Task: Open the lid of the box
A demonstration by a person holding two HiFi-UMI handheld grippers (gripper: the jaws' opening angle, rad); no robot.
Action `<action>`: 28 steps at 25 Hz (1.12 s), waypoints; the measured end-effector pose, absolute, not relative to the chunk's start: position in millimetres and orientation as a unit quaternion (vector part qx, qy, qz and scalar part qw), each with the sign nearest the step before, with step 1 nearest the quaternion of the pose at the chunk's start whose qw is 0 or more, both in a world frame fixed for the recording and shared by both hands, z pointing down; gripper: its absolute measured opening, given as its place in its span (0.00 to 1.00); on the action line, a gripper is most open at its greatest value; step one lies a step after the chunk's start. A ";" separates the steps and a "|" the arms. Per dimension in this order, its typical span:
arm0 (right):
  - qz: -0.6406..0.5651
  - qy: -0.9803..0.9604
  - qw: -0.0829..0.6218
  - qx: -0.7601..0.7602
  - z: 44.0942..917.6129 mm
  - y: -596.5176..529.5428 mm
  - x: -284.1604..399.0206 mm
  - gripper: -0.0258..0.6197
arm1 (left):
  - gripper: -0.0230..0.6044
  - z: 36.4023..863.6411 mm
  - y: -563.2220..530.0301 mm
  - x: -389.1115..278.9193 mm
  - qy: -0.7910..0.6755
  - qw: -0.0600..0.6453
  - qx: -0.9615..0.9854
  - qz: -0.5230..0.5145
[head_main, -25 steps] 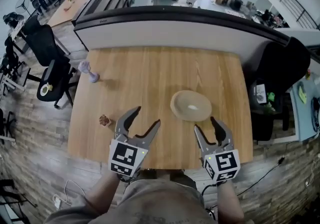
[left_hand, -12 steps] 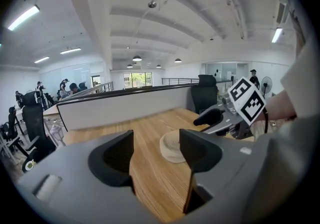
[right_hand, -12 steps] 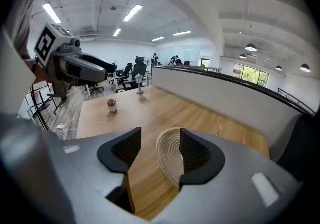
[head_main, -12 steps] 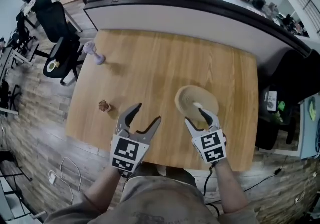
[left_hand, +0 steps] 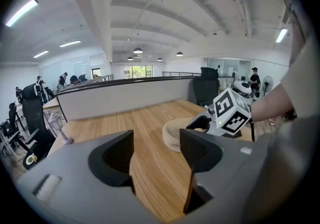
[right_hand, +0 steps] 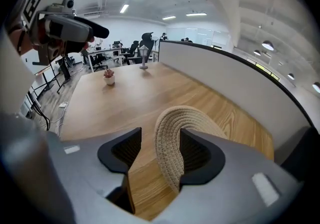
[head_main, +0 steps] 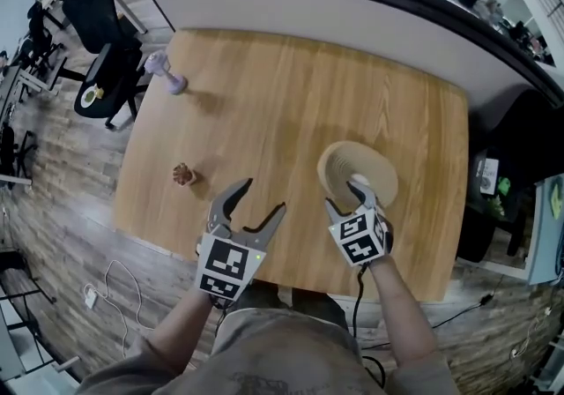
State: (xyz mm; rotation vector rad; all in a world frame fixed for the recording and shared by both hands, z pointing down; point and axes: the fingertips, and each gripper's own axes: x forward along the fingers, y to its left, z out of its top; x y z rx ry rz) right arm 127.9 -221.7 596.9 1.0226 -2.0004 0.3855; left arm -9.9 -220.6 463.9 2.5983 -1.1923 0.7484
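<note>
Wooden table (head_main: pixel 264 102) fills the centre of the head view. A curved grey partition (head_main: pixel 352 18) runs along its upper edge, and a black office chair (head_main: pixel 97 32) stands off the upper left corner.

The round woven box (head_main: pixel 357 160) sits right of centre on the table, towards the lower edge. Where lid meets body cannot be told.

Right gripper (head_main: pixel 345 193) is at the box's lower rim, marker cube facing up. In the right gripper view its jaws (right_hand: pixel 160 138) stand apart, straddling the box's woven edge (right_hand: pixel 167 143). The weave lies against the right-hand jaw, with a gap to the left-hand one. It is not clamped.

Left gripper (head_main: pixel 263 195) is at lower centre, left of the box and clear of it. In the left gripper view its jaws (left_hand: pixel 156 140) are wide apart, with only bare table between them. The box (left_hand: pixel 175 133) shows beyond, with the other gripper at it.

A small purple lantern (head_main: pixel 163 71) stands at the table's upper left corner. A tiny potted plant (head_main: pixel 183 175) stands by the left edge, well apart from both grippers.
</note>
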 end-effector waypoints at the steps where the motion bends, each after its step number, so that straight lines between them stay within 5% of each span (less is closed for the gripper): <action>1: 0.155 -0.794 0.425 0.407 602.8 -222.6 128.7 0.39 | 0.50 466.3 -221.4 -11.6 -0.402 0.095 0.875 0.254; 17: 0.041 -0.733 0.546 0.404 642.1 -233.3 142.2 0.32 | 0.50 499.1 -206.9 -15.8 -0.387 0.128 0.871 0.273; 28: 0.065 -0.772 0.448 0.446 580.6 -238.7 138.4 0.20 | 0.50 494.3 -213.7 -15.2 -0.376 0.134 0.876 0.269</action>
